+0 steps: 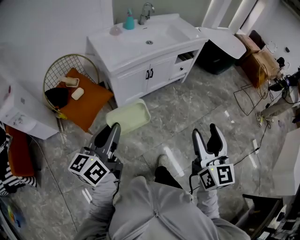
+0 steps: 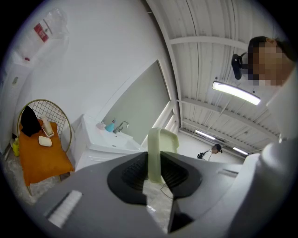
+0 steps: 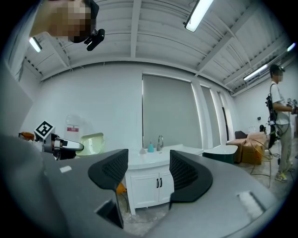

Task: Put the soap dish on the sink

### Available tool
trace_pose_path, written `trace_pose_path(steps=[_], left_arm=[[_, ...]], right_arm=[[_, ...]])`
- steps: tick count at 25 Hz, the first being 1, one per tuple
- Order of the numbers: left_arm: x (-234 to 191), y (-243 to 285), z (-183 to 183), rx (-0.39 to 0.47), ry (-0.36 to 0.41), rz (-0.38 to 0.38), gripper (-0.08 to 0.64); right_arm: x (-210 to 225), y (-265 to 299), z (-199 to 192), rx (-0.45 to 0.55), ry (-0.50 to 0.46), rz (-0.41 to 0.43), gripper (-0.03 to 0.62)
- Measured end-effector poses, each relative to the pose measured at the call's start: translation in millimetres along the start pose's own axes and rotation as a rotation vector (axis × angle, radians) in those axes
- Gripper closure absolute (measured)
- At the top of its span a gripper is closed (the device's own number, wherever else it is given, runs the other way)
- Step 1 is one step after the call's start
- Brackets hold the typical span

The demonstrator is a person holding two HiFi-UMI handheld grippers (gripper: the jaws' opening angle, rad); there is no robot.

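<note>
The soap dish [image 1: 129, 116] is a pale green rectangular tray, held out over the grey floor in front of the white sink cabinet [image 1: 140, 47]. My left gripper [image 1: 114, 129] is shut on its near edge. In the left gripper view the dish [image 2: 163, 146] stands on edge between the pads, with the sink [image 2: 109, 139] off to the left. My right gripper [image 1: 206, 134] is open with nothing between its fingers, to the right of the dish. In the right gripper view the sink [image 3: 156, 158] shows straight ahead through the open jaws, and the dish [image 3: 91, 142] hangs at the left.
On the sink stand a tap [image 1: 146, 11], a teal bottle [image 1: 129, 21] and a small pink thing [image 1: 115, 30]. A gold wire chair [image 1: 70, 70] with an orange cushion stands left of the cabinet. Cardboard boxes [image 1: 258, 58] and cables lie at the right. A person [image 3: 279, 130] stands far right.
</note>
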State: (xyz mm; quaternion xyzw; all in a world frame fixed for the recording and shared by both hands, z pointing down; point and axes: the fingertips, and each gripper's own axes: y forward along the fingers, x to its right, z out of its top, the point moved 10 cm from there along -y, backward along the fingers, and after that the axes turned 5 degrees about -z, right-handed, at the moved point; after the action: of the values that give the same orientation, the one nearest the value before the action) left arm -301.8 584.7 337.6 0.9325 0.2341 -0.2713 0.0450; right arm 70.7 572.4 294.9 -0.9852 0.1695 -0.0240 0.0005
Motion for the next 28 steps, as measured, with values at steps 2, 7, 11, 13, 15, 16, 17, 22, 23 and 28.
trace_pose_path(steps=[2, 7, 11, 13, 15, 16, 17, 22, 23, 28], left_arm=[[-2, 14, 1, -0.003, 0.001, 0.003, 0.43], [-9, 60, 1, 0.011, 0.016, 0.022, 0.43], [-12, 109, 3, 0.024, 0.024, 0.045, 0.43], [-9, 135, 4, 0.035, 0.029, 0.055, 0.43], [-6, 163, 5, 0.044, 0.032, 0.065, 0.43], [-5, 177, 6, 0.048, 0.034, 0.069, 0.43], [-5, 190, 6, 0.051, 0.036, 0.073, 0.43], [-7, 251, 4, 0.065, 0.045, 0.081, 0.43], [-8, 262, 4, 0.066, 0.047, 0.081, 0.43], [-15, 311, 8, 0.043, 0.038, 0.097, 0.43]], right_arm=[[8, 11, -1, 0.001, 0.002, -0.002, 0.313], [41, 51, -6, 0.009, 0.011, 0.023, 0.313], [78, 96, -3, 0.018, 0.011, 0.052, 0.313], [99, 117, 0, 0.017, 0.009, 0.067, 0.313], [122, 139, 3, 0.015, 0.008, 0.081, 0.313], [132, 149, 4, 0.017, 0.008, 0.088, 0.313], [142, 160, 6, 0.02, 0.008, 0.095, 0.313], [187, 208, 6, 0.024, 0.011, 0.122, 0.313], [194, 218, 6, 0.02, 0.012, 0.126, 0.313], [219, 262, 4, 0.007, 0.027, 0.14, 0.313]])
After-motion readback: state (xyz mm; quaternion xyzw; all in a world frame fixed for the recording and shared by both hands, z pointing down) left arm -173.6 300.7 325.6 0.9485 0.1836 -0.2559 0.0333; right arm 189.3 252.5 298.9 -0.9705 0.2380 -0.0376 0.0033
